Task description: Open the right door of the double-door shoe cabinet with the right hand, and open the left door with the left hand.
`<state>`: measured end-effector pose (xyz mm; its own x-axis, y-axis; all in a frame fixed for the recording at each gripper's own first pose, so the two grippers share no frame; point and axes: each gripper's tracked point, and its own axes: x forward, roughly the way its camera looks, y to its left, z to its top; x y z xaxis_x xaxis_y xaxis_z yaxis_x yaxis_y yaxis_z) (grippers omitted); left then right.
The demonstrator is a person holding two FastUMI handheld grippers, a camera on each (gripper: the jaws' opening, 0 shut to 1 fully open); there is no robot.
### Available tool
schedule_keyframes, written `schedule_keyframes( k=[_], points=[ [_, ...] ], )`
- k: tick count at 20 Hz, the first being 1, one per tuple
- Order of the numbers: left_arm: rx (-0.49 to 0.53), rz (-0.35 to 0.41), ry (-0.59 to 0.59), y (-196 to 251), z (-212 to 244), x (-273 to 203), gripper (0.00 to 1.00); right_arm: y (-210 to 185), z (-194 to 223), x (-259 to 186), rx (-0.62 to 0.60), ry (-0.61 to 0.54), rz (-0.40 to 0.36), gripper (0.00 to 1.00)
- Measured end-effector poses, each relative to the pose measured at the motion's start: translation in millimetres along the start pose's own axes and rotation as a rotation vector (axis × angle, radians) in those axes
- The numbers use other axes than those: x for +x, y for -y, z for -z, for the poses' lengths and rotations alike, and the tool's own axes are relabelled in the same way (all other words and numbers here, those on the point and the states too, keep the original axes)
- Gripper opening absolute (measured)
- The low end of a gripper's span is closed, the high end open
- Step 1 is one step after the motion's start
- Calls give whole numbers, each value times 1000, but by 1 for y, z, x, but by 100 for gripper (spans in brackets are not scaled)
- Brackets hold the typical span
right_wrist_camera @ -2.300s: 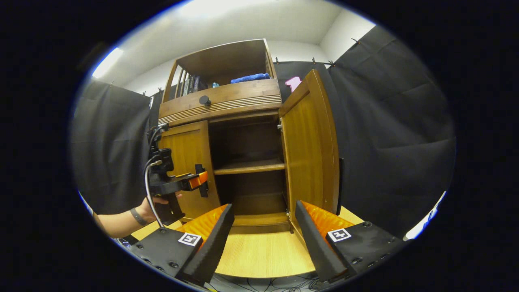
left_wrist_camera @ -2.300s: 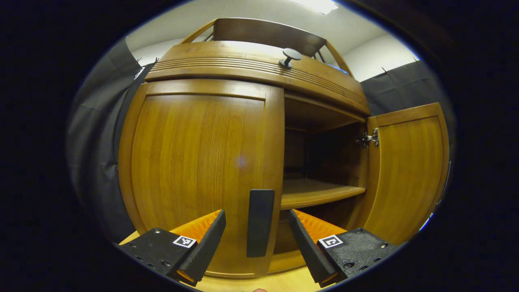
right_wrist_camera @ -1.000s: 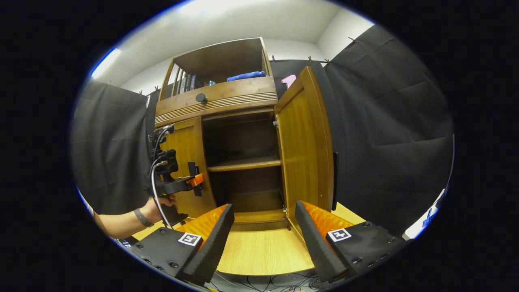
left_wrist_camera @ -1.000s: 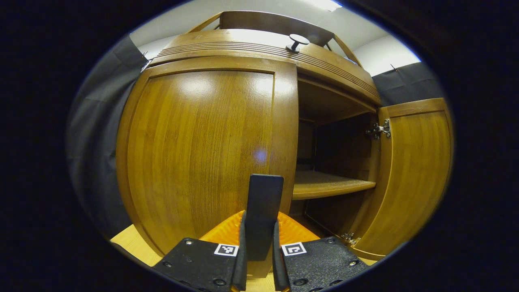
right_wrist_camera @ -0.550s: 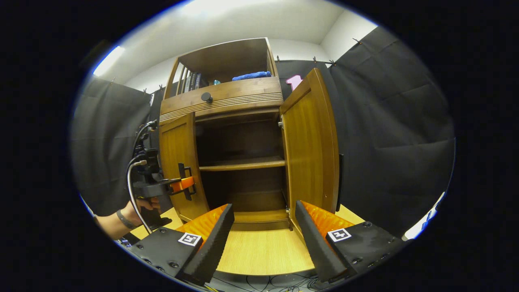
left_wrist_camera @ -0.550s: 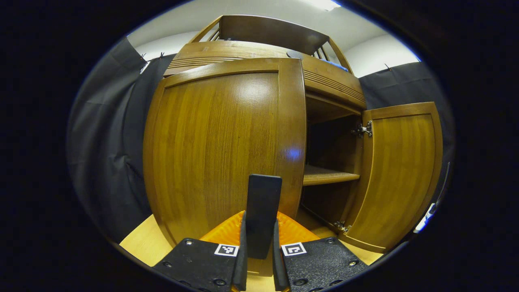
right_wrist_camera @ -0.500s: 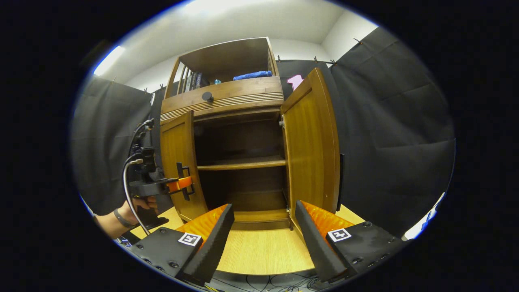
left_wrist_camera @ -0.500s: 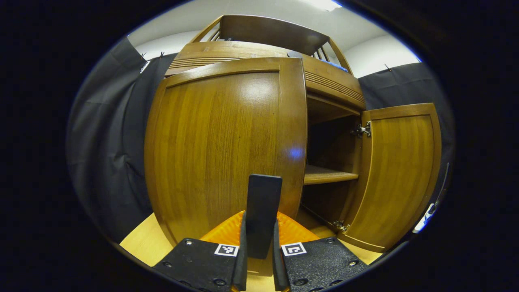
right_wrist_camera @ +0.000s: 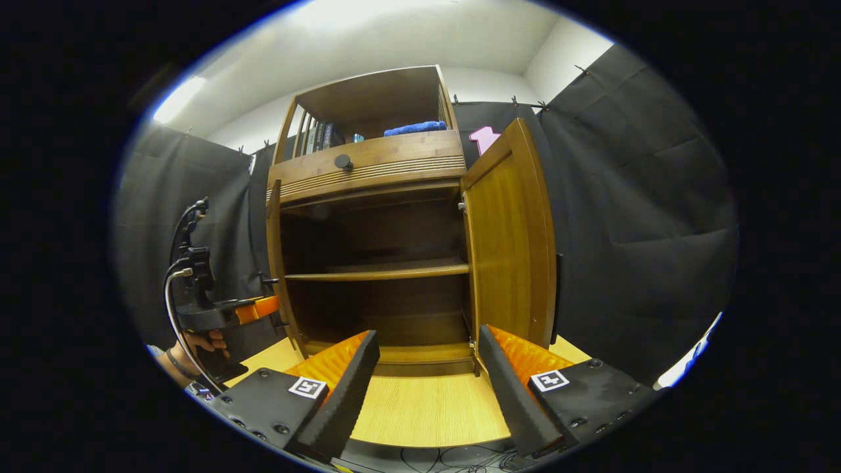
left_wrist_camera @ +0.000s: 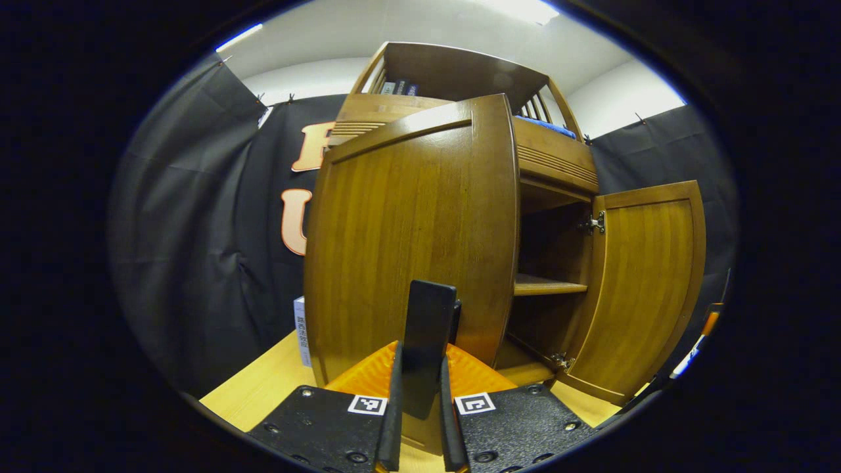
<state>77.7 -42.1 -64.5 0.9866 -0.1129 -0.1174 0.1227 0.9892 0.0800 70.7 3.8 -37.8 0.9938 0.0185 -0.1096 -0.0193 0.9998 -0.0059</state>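
The wooden shoe cabinet (right_wrist_camera: pixel 374 174) stands with both doors swung out. In the left gripper view, my left gripper (left_wrist_camera: pixel 418 394) is shut on the dark upright handle (left_wrist_camera: pixel 428 328) of the left door (left_wrist_camera: pixel 407 243), which stands wide open. From the right gripper view that left door (right_wrist_camera: pixel 274 263) looks edge-on, with the left gripper (right_wrist_camera: pixel 266 307) at its handle and a hand (right_wrist_camera: pixel 197 345) holding it. The right door (right_wrist_camera: pixel 509 243) stands open too. My right gripper (right_wrist_camera: pixel 428 341) hangs open in front of the cabinet's base, holding nothing.
Inside is a middle shelf (right_wrist_camera: pixel 381 269). A drawer with a round knob (right_wrist_camera: pixel 342 161) sits above the doors; books and a blue cloth (right_wrist_camera: pixel 415 127) lie on top. A white box (left_wrist_camera: pixel 300 332) stands left of the cabinet on the wooden platform (right_wrist_camera: pixel 427 407). Cables (right_wrist_camera: pixel 427 468) trail below.
The left gripper closed on the left door's handle and pulled the door from shut to wide open. The right gripper stayed open and nearly still.
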Motion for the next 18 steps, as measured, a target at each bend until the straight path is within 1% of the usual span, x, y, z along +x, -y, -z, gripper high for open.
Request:
schedule_keyframes(
  k=[1,3,4,8,10,13,16,17,18],
  points=[
    [5,-27,11,-9,-3,-7,25,-1,2,0,0,-6,-5,98],
    [20,-74,25,-21,-5,-19,22,-5,2,1,-2,-14,-17,98],
    [18,-91,28,-27,-5,-23,22,-7,3,1,-5,-15,-25,98],
    [-20,-116,30,-49,-10,-37,20,-18,0,7,-7,-14,-60,98],
    [-24,-144,34,-64,-12,-43,21,-23,0,10,-10,-13,-79,98],
    [-19,-168,27,-84,-8,-50,15,-29,2,15,-12,-22,-104,98],
    [2,-223,38,-116,-12,-57,10,-34,2,19,-12,-25,-123,98],
    [-7,-208,41,-122,-13,-55,17,-35,2,20,-13,-25,-128,98],
    [-27,-177,47,-122,-13,-56,0,-36,3,21,-13,-28,-132,98]
  ],
)
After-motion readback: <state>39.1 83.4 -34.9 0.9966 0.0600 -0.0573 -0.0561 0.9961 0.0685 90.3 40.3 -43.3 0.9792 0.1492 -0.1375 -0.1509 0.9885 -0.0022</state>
